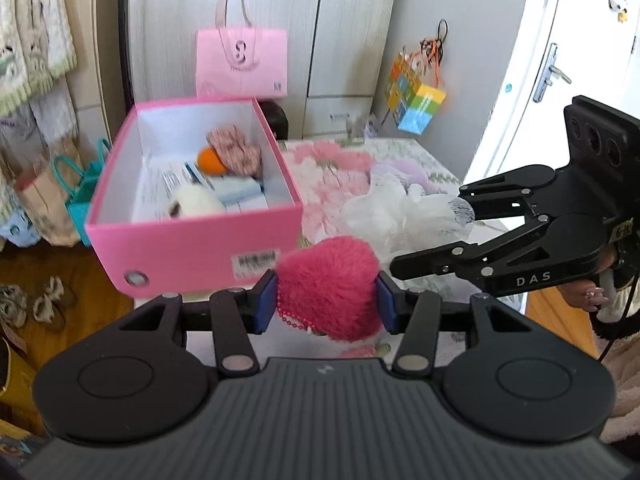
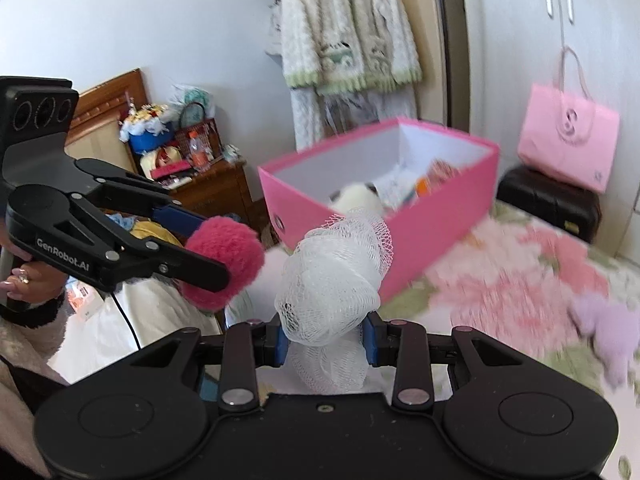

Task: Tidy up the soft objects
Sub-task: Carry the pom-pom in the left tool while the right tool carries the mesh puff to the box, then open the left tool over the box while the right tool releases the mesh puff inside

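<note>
The left gripper (image 1: pixel 327 305) clamps a fuzzy pink pompom (image 1: pixel 329 286) between its blue pads, and the right gripper (image 2: pixel 326 338) pinches a white mesh bath pouf (image 2: pixel 332 280). Both hang above the floral bedspread (image 2: pixel 520 264), just short of the open pink box (image 1: pixel 192 240) holding other soft items.

The box (image 1: pixel 192 236) sits on the bed (image 1: pixel 400 160), with the bag (image 1: pixel 241 62) behind it.

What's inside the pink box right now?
The pink box holds an orange ball, a floral fabric piece, a white plush and pale blue folded items. Anything beneath them is covered.
</note>
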The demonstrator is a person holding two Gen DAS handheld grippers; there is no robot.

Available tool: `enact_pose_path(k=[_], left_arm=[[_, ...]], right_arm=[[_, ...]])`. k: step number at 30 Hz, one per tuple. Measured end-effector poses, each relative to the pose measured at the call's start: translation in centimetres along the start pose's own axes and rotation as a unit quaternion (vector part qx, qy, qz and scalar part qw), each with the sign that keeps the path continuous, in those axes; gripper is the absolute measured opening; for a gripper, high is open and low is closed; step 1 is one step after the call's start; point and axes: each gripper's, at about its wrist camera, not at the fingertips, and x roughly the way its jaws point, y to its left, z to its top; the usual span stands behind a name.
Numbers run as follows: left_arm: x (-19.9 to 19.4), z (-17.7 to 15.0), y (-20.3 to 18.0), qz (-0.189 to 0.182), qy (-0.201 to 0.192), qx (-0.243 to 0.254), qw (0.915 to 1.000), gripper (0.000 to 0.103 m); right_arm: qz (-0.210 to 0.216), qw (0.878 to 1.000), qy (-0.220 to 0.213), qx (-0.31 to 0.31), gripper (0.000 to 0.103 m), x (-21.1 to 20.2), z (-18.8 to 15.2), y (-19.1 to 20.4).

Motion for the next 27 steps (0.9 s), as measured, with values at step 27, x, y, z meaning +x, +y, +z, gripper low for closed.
enact_pose_path(k=[27], left_arm=[[8.4, 10.0, 10.2, 0.104, -0.044, -0.038, 0.9929, 0.05]], right_arm=[[-0.041, 0.999, -0.016, 0.0, 0.041, 12.6, 11.0, -6.1]])
